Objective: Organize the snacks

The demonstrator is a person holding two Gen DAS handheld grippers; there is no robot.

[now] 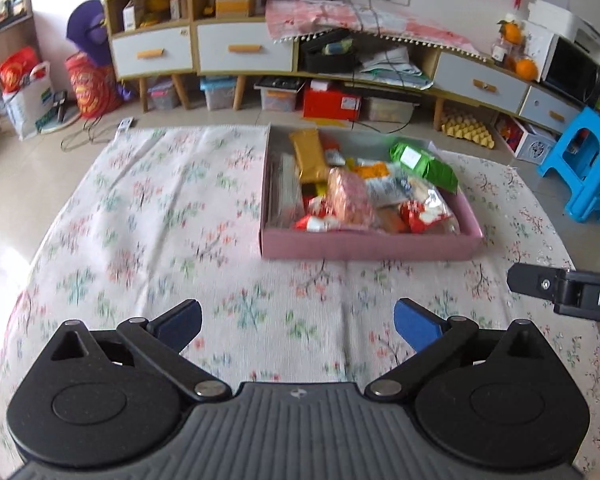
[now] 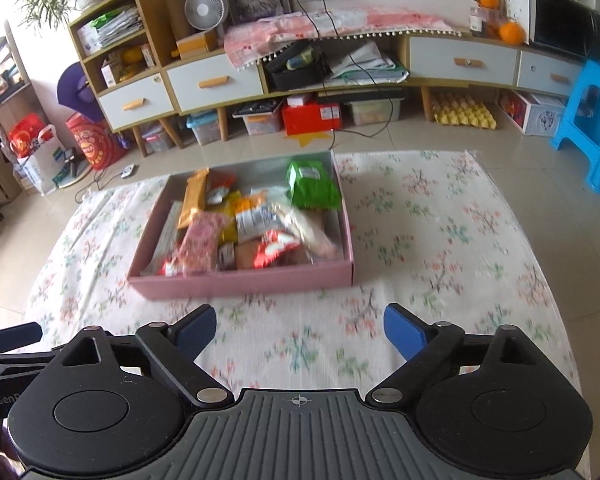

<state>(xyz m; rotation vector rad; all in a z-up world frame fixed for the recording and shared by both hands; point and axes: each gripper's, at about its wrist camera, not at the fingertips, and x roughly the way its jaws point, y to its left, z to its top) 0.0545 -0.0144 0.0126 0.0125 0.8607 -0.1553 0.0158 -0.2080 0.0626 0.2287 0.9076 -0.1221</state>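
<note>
A shallow pink box (image 1: 364,246) (image 2: 244,282) sits on a floral cloth and holds several snack packets. Among them are a green packet (image 1: 424,165) (image 2: 312,185), a long orange-brown packet (image 1: 309,155) (image 2: 194,199), a pink speckled packet (image 1: 350,197) (image 2: 202,239) and a red and white packet (image 1: 418,213) (image 2: 276,247). My left gripper (image 1: 298,326) is open and empty, over the cloth in front of the box. My right gripper (image 2: 300,330) is open and empty too, in front of the box. The right gripper's side shows at the right edge of the left wrist view (image 1: 564,288).
The floral cloth (image 1: 160,220) (image 2: 440,232) covers a low surface. Behind it stand wooden cabinets with white drawers (image 1: 240,46) (image 2: 216,80), storage boxes on the floor, a red box (image 1: 330,102) and a blue plastic stool (image 1: 588,164) (image 2: 592,124) at the right.
</note>
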